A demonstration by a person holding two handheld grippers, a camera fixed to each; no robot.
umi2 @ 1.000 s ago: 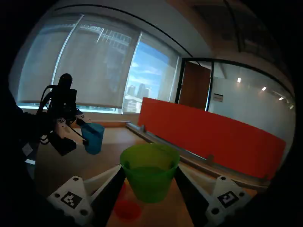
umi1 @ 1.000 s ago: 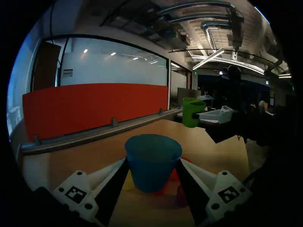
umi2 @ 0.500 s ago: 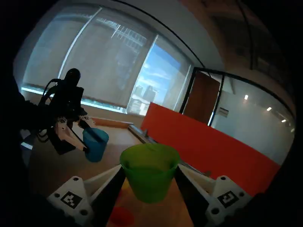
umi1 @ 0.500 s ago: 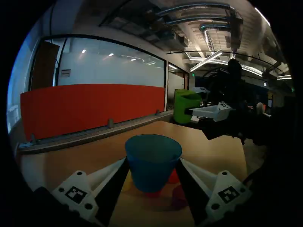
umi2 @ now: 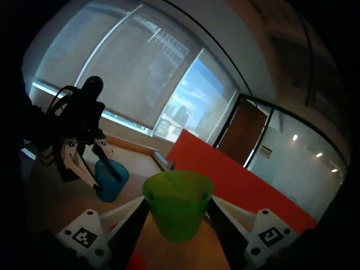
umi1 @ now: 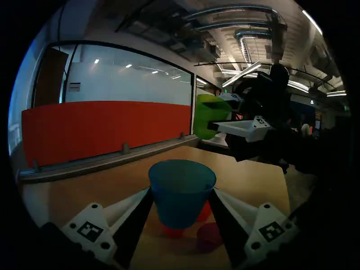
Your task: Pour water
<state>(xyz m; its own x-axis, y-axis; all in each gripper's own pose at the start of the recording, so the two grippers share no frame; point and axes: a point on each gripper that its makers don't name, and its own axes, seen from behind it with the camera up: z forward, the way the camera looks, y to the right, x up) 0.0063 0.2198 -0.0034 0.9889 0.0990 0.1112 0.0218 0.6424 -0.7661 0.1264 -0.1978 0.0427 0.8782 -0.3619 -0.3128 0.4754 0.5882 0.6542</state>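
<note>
Both grippers were squeezed tight on cups. The left gripper [umi1: 181, 200] had its two fingers pressed on the sides of a blue cup [umi1: 182, 180]. The right gripper [umi2: 178, 204] had its two fingers pressed on the sides of a green cup [umi2: 177, 198].

The wooden table [umi1: 252, 175] had lots of bare room in front of the blue cup. Its far side ended at a grey rail [umi1: 121, 150], with an orange wall [umi1: 103, 126] just behind it. Its right side ended in an edge, and the room past that was dark. Two small red things [umi1: 173, 230] lay on the table under the blue cup, and the cup was held up above them.

In the left gripper view, the right gripper [umi1: 234, 128] was up in the air past the blue cup, to the right, with a dark hand behind it. The green cup [umi1: 209, 114] it held was high over the table and well apart from the blue cup.

In the right gripper view, the left gripper [umi2: 87, 166] was far off on the left, in front of a big bright window [umi2: 135, 81]. The blue cup [umi2: 110, 180] sat between its fingers, low near the table.

The blue cup stood upright with its mouth open to the top. The green cup was wide at the top and narrow at the bottom. I could not tell if there was water in either cup.
</note>
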